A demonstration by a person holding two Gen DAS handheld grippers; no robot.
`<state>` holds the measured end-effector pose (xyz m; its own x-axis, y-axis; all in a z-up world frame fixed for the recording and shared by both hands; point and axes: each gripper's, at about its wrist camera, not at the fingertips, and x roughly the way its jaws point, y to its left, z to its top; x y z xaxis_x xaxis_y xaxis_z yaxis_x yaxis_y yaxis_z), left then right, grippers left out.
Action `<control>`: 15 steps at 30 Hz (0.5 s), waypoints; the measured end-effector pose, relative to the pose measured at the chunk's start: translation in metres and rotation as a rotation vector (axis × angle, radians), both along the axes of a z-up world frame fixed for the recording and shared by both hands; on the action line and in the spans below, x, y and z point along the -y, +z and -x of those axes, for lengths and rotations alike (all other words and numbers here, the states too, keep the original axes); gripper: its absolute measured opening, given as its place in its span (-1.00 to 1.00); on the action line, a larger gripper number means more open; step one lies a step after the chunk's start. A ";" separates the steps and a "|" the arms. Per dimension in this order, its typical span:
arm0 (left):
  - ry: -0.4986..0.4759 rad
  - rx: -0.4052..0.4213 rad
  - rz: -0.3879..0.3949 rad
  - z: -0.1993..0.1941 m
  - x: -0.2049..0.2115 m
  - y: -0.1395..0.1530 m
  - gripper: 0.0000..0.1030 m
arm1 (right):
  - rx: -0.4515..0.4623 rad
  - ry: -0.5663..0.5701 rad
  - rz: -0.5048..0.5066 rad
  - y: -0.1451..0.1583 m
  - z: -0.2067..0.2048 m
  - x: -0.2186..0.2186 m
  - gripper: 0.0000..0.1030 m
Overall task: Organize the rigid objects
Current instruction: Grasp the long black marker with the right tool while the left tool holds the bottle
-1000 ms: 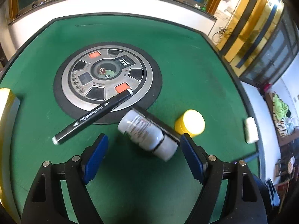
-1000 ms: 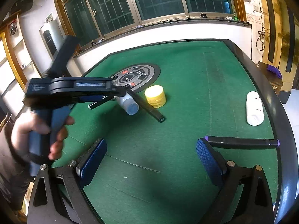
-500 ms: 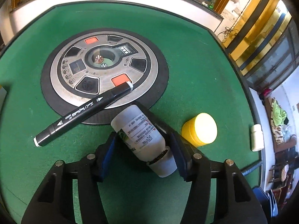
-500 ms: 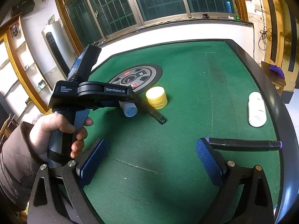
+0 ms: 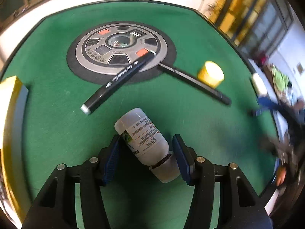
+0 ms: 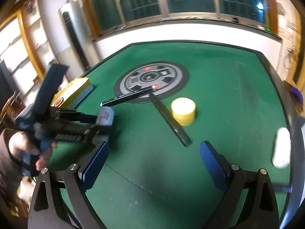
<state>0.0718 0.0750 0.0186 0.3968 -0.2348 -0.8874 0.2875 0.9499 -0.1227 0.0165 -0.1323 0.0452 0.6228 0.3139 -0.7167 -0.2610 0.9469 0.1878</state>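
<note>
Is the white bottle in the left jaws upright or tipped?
Tipped: the white bottle lies slanted between the left gripper's jaws, cap end nearest the camera, base pointing away toward the black marker.

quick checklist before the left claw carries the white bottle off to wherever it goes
1. Bottle gripped: the left claw has the white bottle between its blue pads, lying skewed. Ok.
2. Bottle clear of neighbours: it sits apart from the black marker and the thin black pen. Ok.
3. Bottle lifted off the green felt: cannot tell.
4. Right claw out of the way: its jaws are closing slightly with nothing between them, beside the left claw. Ok.
5. Drop spot: the yellow box stands at the table edge, but whether it is open cannot be told.
6. Sharpness: both views are blurred by motion. Not ok.
</note>
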 end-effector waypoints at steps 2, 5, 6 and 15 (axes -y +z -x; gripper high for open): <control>-0.028 0.011 -0.025 0.009 -0.004 0.001 0.04 | -0.016 0.031 0.010 -0.003 -0.012 -0.007 0.32; -0.048 0.024 -0.034 0.015 -0.005 0.002 0.04 | -0.049 0.075 0.026 -0.010 -0.035 -0.022 0.26; -0.046 0.025 -0.031 0.015 -0.006 0.002 0.04 | -0.050 0.085 0.036 -0.012 -0.041 -0.026 0.25; 0.009 0.014 0.032 0.015 -0.011 -0.004 0.04 | -0.079 0.095 0.112 -0.027 -0.089 -0.038 0.13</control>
